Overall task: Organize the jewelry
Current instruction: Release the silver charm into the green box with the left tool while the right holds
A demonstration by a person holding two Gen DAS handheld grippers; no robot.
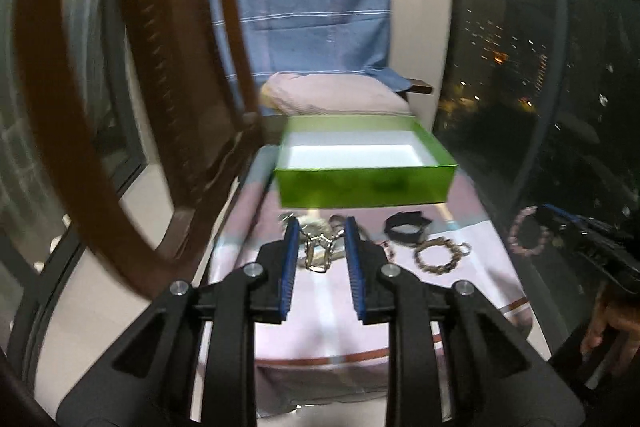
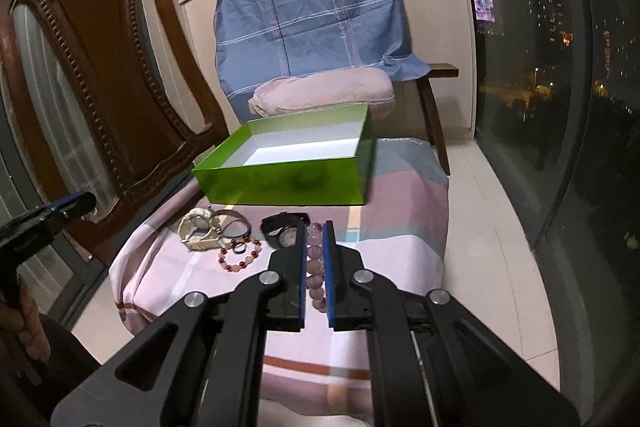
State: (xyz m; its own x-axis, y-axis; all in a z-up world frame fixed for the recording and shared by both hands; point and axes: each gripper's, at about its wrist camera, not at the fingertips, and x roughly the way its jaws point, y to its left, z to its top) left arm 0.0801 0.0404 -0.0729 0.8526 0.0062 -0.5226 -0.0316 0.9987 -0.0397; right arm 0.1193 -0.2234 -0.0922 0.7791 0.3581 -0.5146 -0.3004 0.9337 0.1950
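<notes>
An open green box (image 1: 366,183) (image 2: 288,179) with a white, empty inside stands at the far end of a small table covered in pink checked cloth (image 1: 320,327) (image 2: 392,227). Jewelry lies in front of it. My left gripper (image 1: 322,227) is open above a pale watch and silver chain (image 1: 318,255). My right gripper (image 2: 316,231) is shut on a pale purple bead bracelet (image 2: 316,267), which also shows at the right edge of the left wrist view (image 1: 528,233). On the cloth lie a black watch (image 1: 406,229) (image 2: 282,227), a brown bead bracelet (image 1: 440,255) and a red-and-pink bead bracelet (image 2: 240,255).
A carved brown wooden chair (image 1: 120,87) (image 2: 100,87) stands close on the left of the table. Behind the box is a seat with a pink cushion (image 2: 324,93) and a blue checked cloth (image 2: 312,15). A dark glass window wall (image 2: 560,87) runs along the right.
</notes>
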